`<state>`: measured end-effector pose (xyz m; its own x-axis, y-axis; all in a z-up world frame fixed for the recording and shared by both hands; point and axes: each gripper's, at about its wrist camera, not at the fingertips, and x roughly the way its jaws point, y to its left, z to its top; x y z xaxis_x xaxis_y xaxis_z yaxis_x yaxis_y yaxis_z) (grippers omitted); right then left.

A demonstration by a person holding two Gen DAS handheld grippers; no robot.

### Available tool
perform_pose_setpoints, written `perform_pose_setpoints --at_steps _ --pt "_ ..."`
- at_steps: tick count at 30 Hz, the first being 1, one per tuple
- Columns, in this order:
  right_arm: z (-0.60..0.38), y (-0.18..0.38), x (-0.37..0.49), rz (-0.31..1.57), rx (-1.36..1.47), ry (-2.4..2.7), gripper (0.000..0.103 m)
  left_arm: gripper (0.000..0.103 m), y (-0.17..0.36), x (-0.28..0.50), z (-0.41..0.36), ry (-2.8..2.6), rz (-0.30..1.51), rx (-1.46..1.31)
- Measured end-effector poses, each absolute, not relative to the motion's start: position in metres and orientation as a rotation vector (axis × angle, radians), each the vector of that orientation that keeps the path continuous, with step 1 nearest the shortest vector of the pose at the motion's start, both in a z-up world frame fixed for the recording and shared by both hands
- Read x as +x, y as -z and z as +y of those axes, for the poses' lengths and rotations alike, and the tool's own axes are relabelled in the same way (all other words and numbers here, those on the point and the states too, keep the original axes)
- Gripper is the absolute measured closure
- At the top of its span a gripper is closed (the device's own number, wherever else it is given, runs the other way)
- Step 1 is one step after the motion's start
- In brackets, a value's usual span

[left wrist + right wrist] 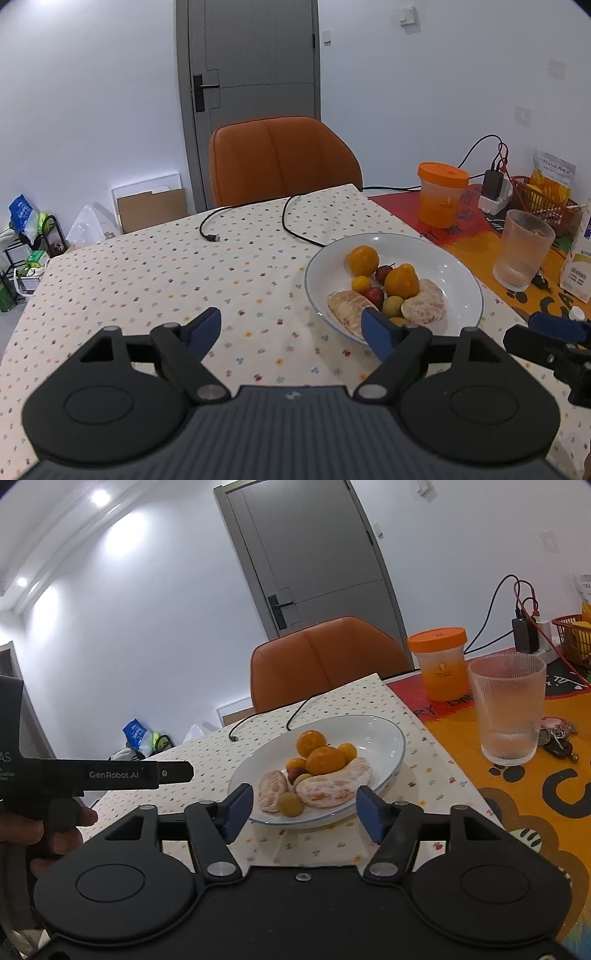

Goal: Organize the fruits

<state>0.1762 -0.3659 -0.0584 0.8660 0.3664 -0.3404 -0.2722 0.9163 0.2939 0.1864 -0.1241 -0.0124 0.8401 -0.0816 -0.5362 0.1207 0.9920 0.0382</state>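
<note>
From the left wrist view, the left gripper (295,328) hovers level over the dotted tablecloth (166,280), spread wide and empty, its right finger overlapping the white plate's (469,280) near rim. From the right wrist view, the right gripper (304,812) hangs wide and empty before the plate (384,738), which holds two peeled segments (325,788), four oranges and some smaller fruits.

Glossy plate (384,734) (ribbed glass (508,716))
</note>
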Motion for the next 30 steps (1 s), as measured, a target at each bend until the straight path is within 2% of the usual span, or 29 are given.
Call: perform_pose_setpoints --at_steps 4,9,14,17,30 --pt "-0.364 0.052 0.167 0.393 0.236 -0.342 0.032 0.014 0.006 0.17 -0.118 0.103 0.556 0.065" --pt "-0.359 0.044 0.157 0.393 0.223 -0.356 0.025 0.012 -0.002 0.15 -0.113 0.098 0.539 0.071" --pt "-0.353 0.036 0.145 0.39 0.197 -0.376 0.007 0.005 -0.009 0.131 -0.105 0.082 0.534 0.06" --pt "-0.349 0.03 0.14 0.383 0.184 -0.386 0.002 0.003 -0.011 0.121 -0.1 0.06 0.531 0.061" --pt "-0.32 0.013 0.124 0.431 0.137 -0.468 0.0 0.0 -0.03 0.074 -0.072 0.003 0.513 -0.019"
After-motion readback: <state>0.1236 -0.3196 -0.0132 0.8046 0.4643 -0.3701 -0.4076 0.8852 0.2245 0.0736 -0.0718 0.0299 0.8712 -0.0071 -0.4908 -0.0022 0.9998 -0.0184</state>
